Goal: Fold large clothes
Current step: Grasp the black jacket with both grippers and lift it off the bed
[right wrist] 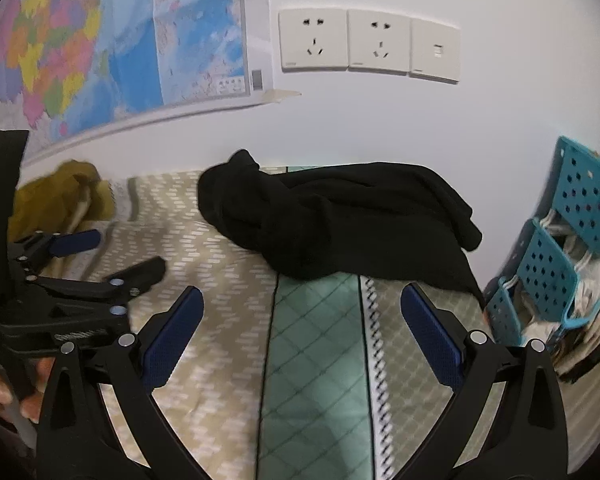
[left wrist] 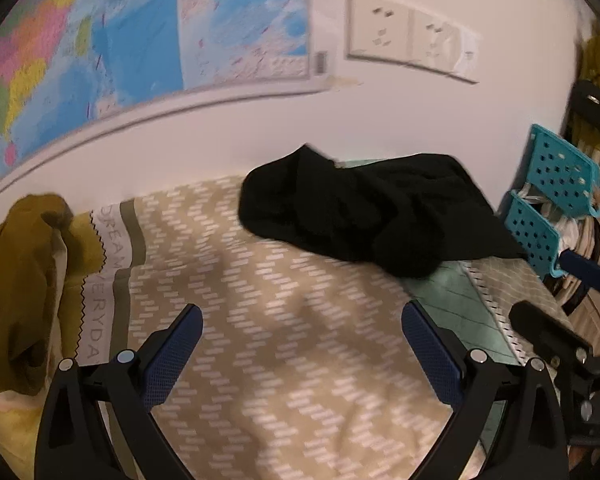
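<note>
Right wrist view shows the crumpled black fabric garment (right wrist: 340, 220) heaped on the patterned beige bedspread (right wrist: 220, 360) near the wall, so both the left gripper (left wrist: 302, 354) and right gripper (right wrist: 302, 336), spread wide and empty, should seize separate outer edges and draw it flat.

Wall map (right wrist: 112, 44) up at ten o'clock, sockets (right wrist: 368, 42) at one, teal perforated basket (right wrist: 556, 256) at three, mustard cloth (right wrist: 60, 196) at nine.

Both wrist views low, wallward, sharing black garment (left wrist: 364, 208)
</note>
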A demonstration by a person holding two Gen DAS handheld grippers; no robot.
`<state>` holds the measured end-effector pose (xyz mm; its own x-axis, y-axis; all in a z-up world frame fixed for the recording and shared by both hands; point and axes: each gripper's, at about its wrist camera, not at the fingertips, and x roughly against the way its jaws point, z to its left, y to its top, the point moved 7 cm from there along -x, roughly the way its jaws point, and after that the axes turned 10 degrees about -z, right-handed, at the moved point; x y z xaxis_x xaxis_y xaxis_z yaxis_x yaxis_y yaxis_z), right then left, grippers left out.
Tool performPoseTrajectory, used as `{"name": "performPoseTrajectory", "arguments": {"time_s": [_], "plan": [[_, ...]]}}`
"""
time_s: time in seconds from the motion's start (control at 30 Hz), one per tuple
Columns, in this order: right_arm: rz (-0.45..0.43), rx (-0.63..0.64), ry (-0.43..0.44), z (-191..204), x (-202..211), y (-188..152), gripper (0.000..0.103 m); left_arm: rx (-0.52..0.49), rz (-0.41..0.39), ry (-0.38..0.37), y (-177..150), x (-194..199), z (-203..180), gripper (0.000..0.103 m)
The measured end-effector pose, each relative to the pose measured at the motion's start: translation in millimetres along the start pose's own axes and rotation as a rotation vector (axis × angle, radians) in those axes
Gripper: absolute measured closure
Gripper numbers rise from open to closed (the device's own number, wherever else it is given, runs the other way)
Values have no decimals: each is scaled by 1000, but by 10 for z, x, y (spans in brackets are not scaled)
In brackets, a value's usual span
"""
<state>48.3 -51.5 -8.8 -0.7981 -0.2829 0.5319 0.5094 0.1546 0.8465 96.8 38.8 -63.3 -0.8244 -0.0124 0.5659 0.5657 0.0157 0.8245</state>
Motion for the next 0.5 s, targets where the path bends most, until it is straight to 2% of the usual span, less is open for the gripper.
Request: {"name": "performPoseTrajectory", "arguments": {"time_s": [0.17,0.3,0.4,0.43,0.47,0.5], "plan": [[97,104,42,125,-647,71,6,30,47,44,-8,-256,308,7],[127,156,99,236,-1161,166,6,51,45,77,27,-350,537,7],[184,184,112,267,-1556,171,6,51,44,93,39,-393,635,7],[201,196,121,278,-1646,159,10,50,44,96,40,-405,659,7],[207,211,120,272,-1699,157,29,50,45,95,46,-425,675,7],[224,229,116,268,-1736,148,37,50,47,98,45,-450,705,7]]}}
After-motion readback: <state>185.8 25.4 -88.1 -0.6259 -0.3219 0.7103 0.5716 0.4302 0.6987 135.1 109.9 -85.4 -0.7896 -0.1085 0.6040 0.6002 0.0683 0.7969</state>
